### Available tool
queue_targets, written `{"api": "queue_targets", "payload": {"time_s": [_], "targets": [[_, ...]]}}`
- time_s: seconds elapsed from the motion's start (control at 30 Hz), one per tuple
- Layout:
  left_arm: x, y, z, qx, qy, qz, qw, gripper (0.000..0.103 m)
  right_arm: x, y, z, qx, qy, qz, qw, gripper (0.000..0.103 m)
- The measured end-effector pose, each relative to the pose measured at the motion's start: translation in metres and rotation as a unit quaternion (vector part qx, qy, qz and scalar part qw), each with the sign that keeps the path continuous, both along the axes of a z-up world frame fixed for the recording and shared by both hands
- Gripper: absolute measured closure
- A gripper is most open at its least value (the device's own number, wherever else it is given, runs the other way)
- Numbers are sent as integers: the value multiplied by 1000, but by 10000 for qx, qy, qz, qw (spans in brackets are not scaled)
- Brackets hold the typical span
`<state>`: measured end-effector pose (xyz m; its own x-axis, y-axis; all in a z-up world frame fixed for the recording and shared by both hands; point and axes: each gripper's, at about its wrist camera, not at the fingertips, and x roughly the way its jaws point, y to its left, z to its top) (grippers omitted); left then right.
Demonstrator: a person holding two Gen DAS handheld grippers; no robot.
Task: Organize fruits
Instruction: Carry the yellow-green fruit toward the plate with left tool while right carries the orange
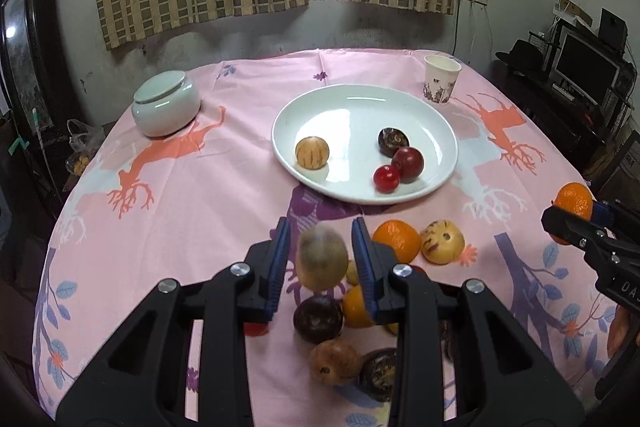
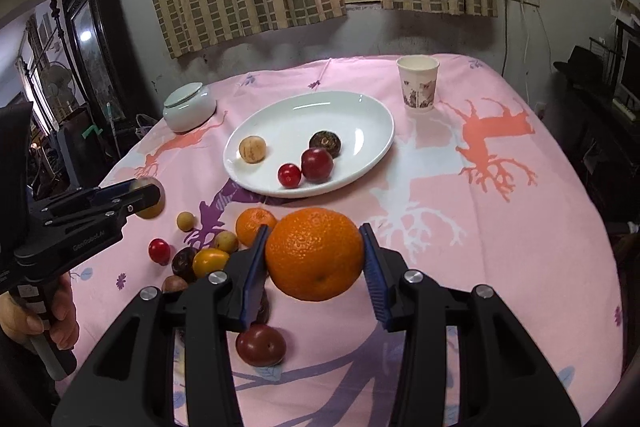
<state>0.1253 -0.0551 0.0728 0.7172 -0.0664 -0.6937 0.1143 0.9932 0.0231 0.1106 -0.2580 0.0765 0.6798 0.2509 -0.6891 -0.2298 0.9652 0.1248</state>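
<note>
In the left wrist view my left gripper (image 1: 321,229) is shut on a tan, egg-shaped fruit (image 1: 322,261), lifted above the pile of loose fruit. Under it lie a dark brown fruit (image 1: 318,319), an orange (image 1: 396,239) and a spotted yellow fruit (image 1: 442,241). My right gripper (image 2: 315,229) is shut on a big orange (image 2: 314,253), held clear of the cloth. The white plate (image 1: 360,103) beyond holds a tan fruit (image 1: 312,153), a dark brown one (image 1: 393,141), a plum (image 1: 408,163) and a small red fruit (image 1: 386,179). Each gripper shows in the other's view: right gripper (image 1: 568,215), left gripper (image 2: 150,193).
A pale lidded jar (image 1: 166,103) stands at the back left of the pink tablecloth and a paper cup (image 1: 440,79) at the back right. More small fruit (image 2: 158,249) lies near the front left. A hand (image 2: 60,319) grips the left tool's handle. Dark furniture surrounds the table.
</note>
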Motion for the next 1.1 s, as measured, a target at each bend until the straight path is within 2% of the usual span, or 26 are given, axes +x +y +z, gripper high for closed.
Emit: {"api": "queue_targets", "payload": {"time_s": [0.13, 0.27, 0.33, 0.47, 0.57, 0.77, 0.93, 1.0, 1.07, 1.1], "targets": [[25, -9, 5, 24, -21, -49, 10000, 71, 26, 1, 4, -328, -17, 10, 9995, 59], [43, -11, 3, 14, -5, -66, 10000, 72, 51, -1, 2, -316, -33, 4, 9995, 59], [46, -4, -3, -133, 111, -70, 9998, 72, 56, -2, -2, -251, -8, -9, 9997, 59], [46, 8, -17, 22, 202, -90, 9998, 72, 54, -3, -17, 15, 204, 129, 9997, 59], [47, 11, -32, 193, 373, -218, 9989, 69, 47, 2, -25, -6, 307, 245, 9992, 59], [58, 4, -55, 301, 604, -429, 9968, 69, 34, 3, -25, 57, 276, 329, 9991, 59], [83, -3, -82, 378, 936, -511, 9936, 61, 26, -2, -29, 217, 300, 337, 9987, 59], [89, -3, -91, 379, 1016, -470, 9930, 51, 28, -5, -31, 260, 334, 322, 9986, 59], [92, -3, -97, 383, 1086, -425, 9924, 51, 29, -7, -32, 266, 354, 308, 9985, 59], [94, -4, -100, 409, 1106, -425, 9921, 56, 30, -7, -34, 274, 379, 321, 9984, 59]]}}
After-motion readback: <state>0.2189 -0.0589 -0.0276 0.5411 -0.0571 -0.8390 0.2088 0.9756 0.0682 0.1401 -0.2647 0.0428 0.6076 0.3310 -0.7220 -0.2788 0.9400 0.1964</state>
